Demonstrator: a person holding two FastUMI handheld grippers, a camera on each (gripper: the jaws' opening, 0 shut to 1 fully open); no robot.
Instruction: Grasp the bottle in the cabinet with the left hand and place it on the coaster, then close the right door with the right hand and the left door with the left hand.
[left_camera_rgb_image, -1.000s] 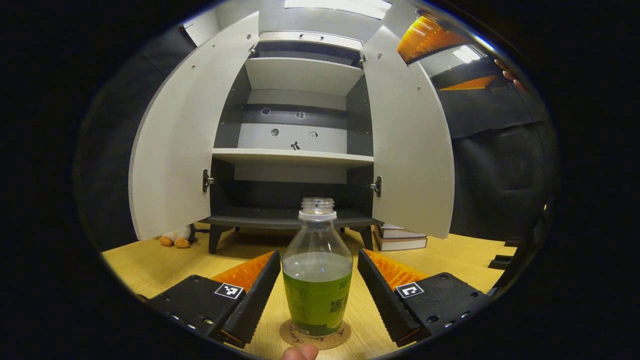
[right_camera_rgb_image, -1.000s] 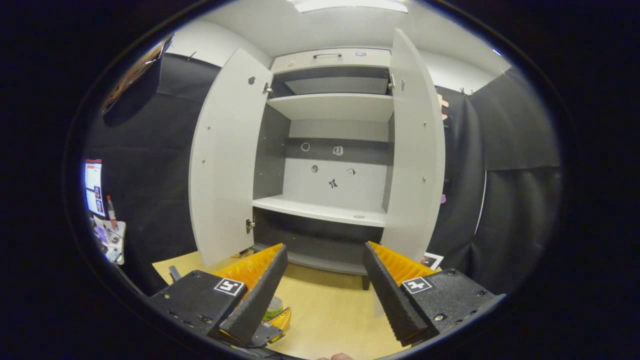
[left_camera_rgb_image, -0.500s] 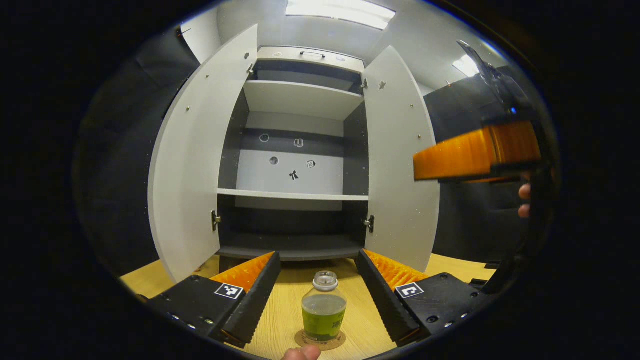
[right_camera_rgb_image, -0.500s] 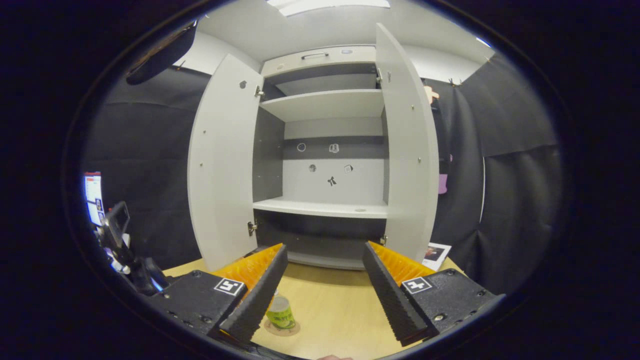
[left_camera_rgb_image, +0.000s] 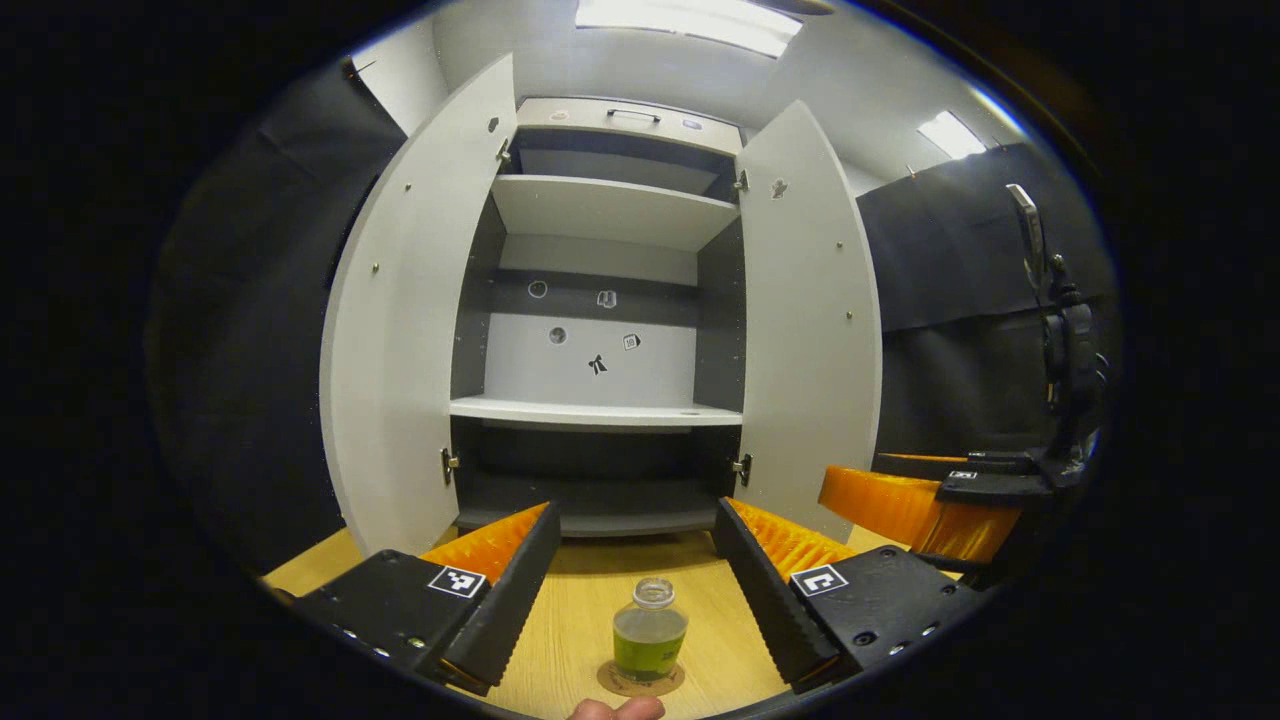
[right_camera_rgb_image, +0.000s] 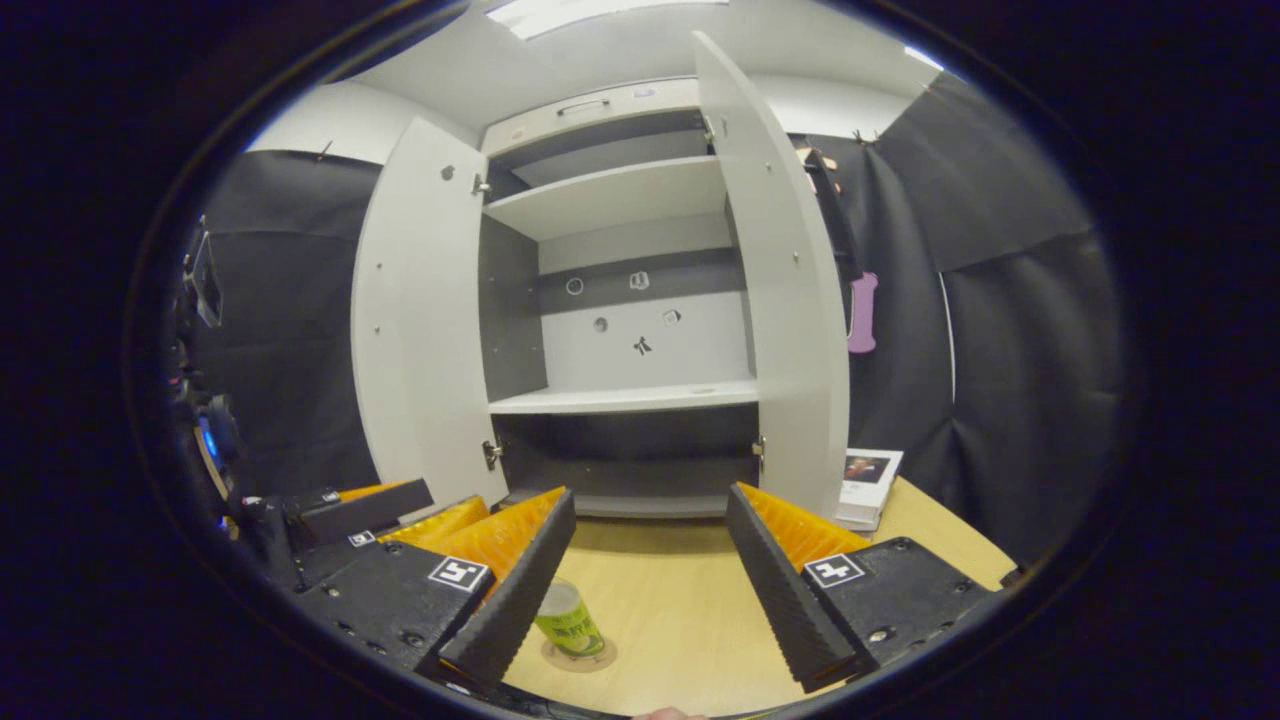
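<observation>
A clear plastic bottle (left_camera_rgb_image: 649, 630), uncapped and part-filled with green liquid, stands upright on a round cork coaster (left_camera_rgb_image: 640, 680), low between the spread fingers of the left gripper (left_camera_rgb_image: 634, 573), which is released and touches nothing. In the right gripper view the bottle (right_camera_rgb_image: 568, 620) sits just beside that tool's left finger; the right gripper (right_camera_rgb_image: 648, 572) is likewise spread and empty. The placing step looks done; both closings remain. Ahead of both tools the pale, flat-panelled cabinet (left_camera_rgb_image: 597, 320) gapes, its dark-lined interior and smooth light shelves bare. The right door (right_camera_rgb_image: 782, 300) stands swung out just beyond the right gripper's right finger, the left door (left_camera_rgb_image: 400, 330) beyond the left gripper's left finger. The light wood-grain tabletop (right_camera_rgb_image: 660, 620) lies beneath, with a book (right_camera_rgb_image: 868, 485) at the right door's foot.
</observation>
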